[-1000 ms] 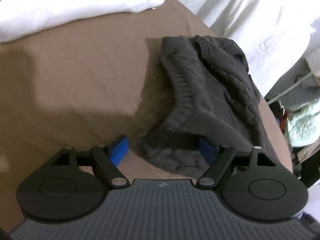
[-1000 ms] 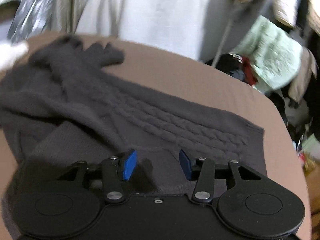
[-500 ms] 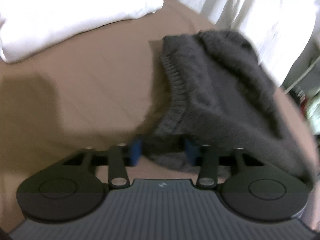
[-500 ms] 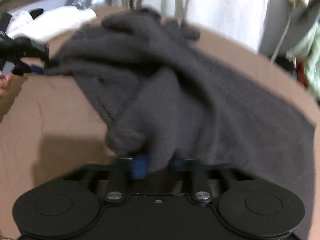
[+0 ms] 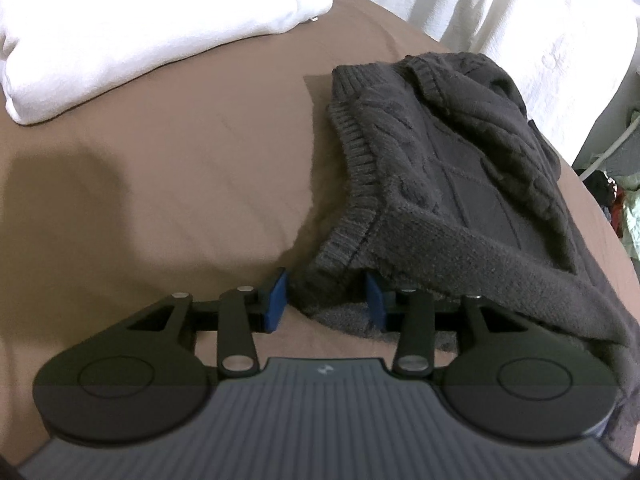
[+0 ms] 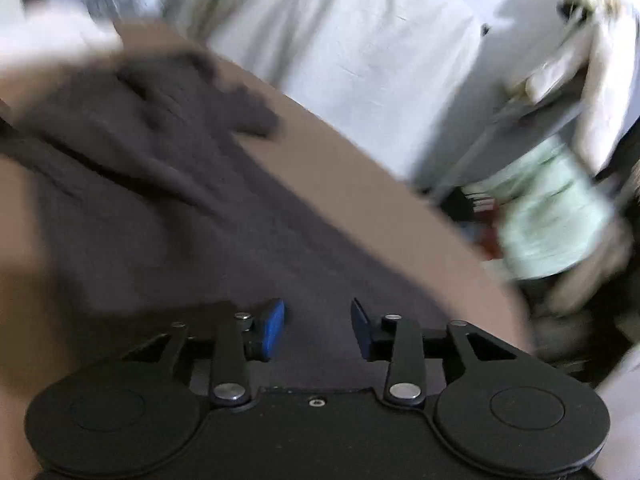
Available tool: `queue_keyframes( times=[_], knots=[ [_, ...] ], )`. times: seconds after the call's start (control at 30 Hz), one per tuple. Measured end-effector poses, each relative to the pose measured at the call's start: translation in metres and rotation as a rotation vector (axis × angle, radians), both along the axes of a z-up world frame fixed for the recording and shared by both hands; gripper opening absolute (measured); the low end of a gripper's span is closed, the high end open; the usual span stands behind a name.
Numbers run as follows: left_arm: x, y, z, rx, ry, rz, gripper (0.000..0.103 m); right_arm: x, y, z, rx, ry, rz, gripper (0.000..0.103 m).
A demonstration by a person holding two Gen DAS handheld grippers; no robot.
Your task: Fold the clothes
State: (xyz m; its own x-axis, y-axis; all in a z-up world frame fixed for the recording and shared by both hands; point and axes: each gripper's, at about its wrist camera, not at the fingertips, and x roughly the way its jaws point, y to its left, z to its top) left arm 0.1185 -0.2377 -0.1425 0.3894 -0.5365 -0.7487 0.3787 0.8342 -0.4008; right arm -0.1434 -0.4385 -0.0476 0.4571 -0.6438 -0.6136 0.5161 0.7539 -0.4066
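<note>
Left claw (image 5: 326, 300): its jaws stand about half apart and are opening, with a bunched fold of the dark grey knitted sweater (image 5: 460, 168) lying between the blue pads (image 5: 276, 300); the cloth reaches the pad on the ribbed-hem side, but whether either pad presses on it cannot be told, so this reads as a release, not a grip. Right claw (image 6: 318, 328): its jaws are likewise part-way apart and opening, nothing is caught between them, and they hang just above a flat stretch of the sweater (image 6: 248, 240); this view is blurred. The sweater lies in a loose heap on the brown surface (image 5: 180, 160), its ribbed edge turned toward the left claw and its far end close to the surface's rim. Well away from the sweater, at the far corner of the surface, rests a folded white garment (image 5: 120, 32). Judged step: one fold has just been laid and both claws are letting go. The next move probably calls for fresh holds on the sweater's outer edges to square the heap and bring one half over the other.
</note>
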Motion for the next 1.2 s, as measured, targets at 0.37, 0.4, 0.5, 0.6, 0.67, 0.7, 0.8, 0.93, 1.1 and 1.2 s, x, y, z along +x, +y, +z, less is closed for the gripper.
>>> queue_keyframes(
  times=[0.37, 0.4, 0.5, 0.6, 0.67, 0.7, 0.8, 0.93, 1.1, 1.2],
  knots=[
    [-0.014, -0.054, 0.012, 0.153, -0.204, -0.117, 0.01, 0.037, 0.042, -0.034, 0.356, -0.173, 0.352, 0.079],
    [-0.017, -0.053, 0.019, 0.155, -0.223, -0.101, 0.009, 0.044, 0.039, -0.043, 0.381, -0.174, 0.335, 0.079],
    [-0.04, -0.053, 0.045, 0.232, -0.465, -0.088, 0.009, 0.058, 0.028, -0.069, 0.495, -0.234, 0.291, 0.076],
    [-0.069, -0.054, 0.061, 0.309, -0.68, -0.1, 0.006, 0.08, 0.03, -0.088, 0.509, -0.236, 0.245, 0.056],
    [-0.069, -0.046, 0.065, 0.283, -0.636, -0.078, 0.006, 0.09, 0.041, -0.091, 0.424, -0.195, 0.265, 0.02],
    [-0.07, -0.04, 0.067, 0.286, -0.638, -0.057, 0.006, 0.094, 0.046, -0.092, 0.388, -0.175, 0.278, 0.014],
    [-0.076, -0.011, 0.091, 0.275, -0.683, 0.029, 0.006, 0.077, 0.053, -0.071, 0.419, -0.261, 0.294, 0.012],
    [-0.103, 0.054, 0.146, 0.222, -0.742, 0.142, 0.006, 0.036, 0.085, -0.031, 0.48, -0.326, 0.436, 0.012],
    [-0.101, 0.07, 0.082, 0.496, -0.478, 0.014, 0.007, 0.028, 0.126, -0.057, 0.558, -0.126, 0.545, 0.015],
    [-0.08, 0.071, 0.045, 0.605, -0.29, -0.051, 0.012, 0.029, 0.144, -0.082, 0.541, -0.013, 0.54, 0.025]
  ],
)
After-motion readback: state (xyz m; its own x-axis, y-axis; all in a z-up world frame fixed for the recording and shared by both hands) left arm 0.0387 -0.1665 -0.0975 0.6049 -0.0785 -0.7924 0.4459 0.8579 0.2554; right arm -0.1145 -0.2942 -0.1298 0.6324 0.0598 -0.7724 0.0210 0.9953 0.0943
